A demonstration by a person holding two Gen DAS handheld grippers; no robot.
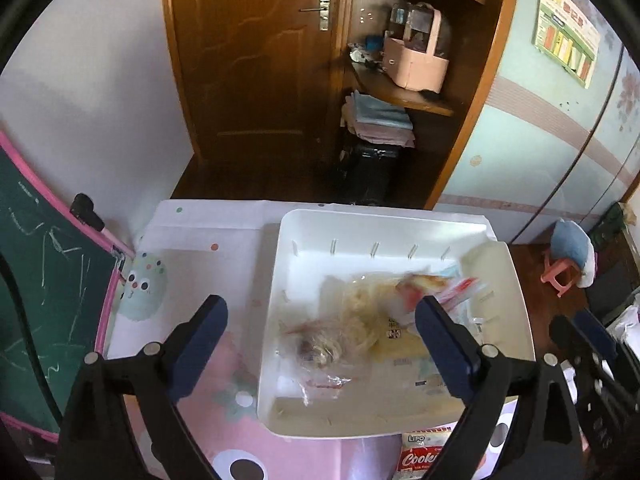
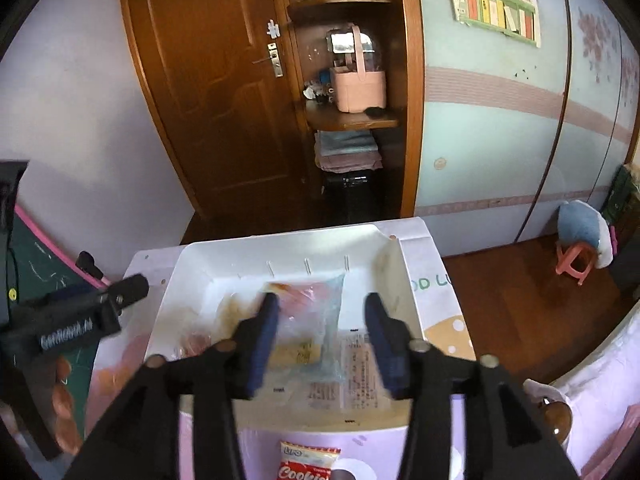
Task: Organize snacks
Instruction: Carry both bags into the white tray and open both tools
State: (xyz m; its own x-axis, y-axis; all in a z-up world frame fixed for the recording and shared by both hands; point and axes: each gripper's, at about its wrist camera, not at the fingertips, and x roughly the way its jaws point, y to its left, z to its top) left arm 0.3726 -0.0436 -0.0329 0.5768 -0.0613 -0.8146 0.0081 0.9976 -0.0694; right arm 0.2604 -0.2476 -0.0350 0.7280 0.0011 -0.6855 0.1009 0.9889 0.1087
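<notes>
A white plastic bin [image 1: 304,236] [image 2: 192,268] stands on the table and holds several clear-wrapped snack packs [image 1: 360,320] [image 2: 312,320]. A red and white Lipo cookie pack [image 1: 420,456] [image 2: 308,462] lies on the cloth just in front of the bin. My left gripper [image 1: 320,312] is open and empty above the bin's left rim. My right gripper [image 2: 322,312] is open and empty above the packs inside the bin; it also shows at the right edge of the left wrist view [image 1: 576,328].
The table carries a pink and white cartoon cloth [image 1: 192,248]. A green chalkboard with a pink frame [image 1: 44,280] leans at the left. A wooden door [image 1: 248,72] and shelves [image 1: 404,92] stand behind. A pink stool [image 2: 576,264] stands on the floor at right.
</notes>
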